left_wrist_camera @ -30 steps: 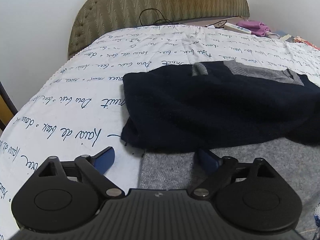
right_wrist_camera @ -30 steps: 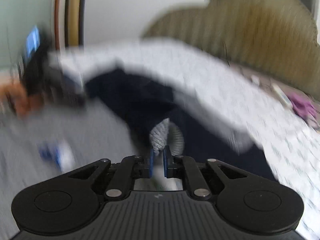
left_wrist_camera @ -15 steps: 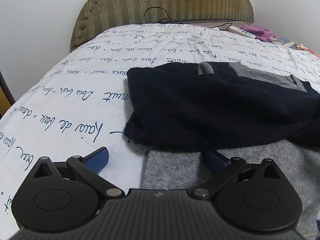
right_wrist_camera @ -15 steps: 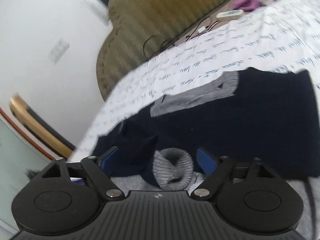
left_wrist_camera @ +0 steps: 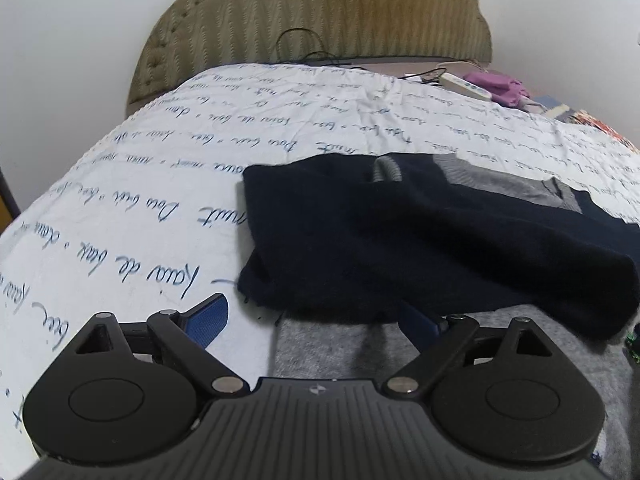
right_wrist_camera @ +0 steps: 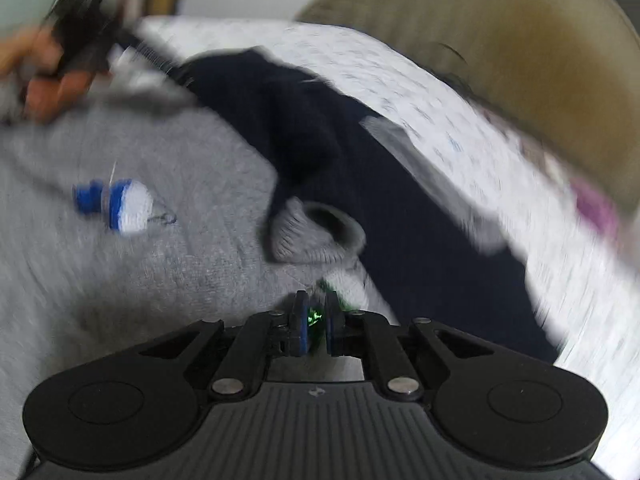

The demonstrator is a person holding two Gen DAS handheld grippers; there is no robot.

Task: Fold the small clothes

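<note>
The right view is blurred; the right gripper (right_wrist_camera: pixel 316 322) pinches the sweater (left_wrist_camera: pixel 420 240) edge, and the left gripper (left_wrist_camera: pixel 316 316) hovers wide open

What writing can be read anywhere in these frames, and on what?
"nuit": blue handwriting printed on the bedspread, left wrist view.
Other handwritten rows on the bedspread: too slanted and distorted to read reliably.
Power strip: markings too small.
Sweater: blue and white embroidery, no letters made out; the right wrist view is blurred.
</note>
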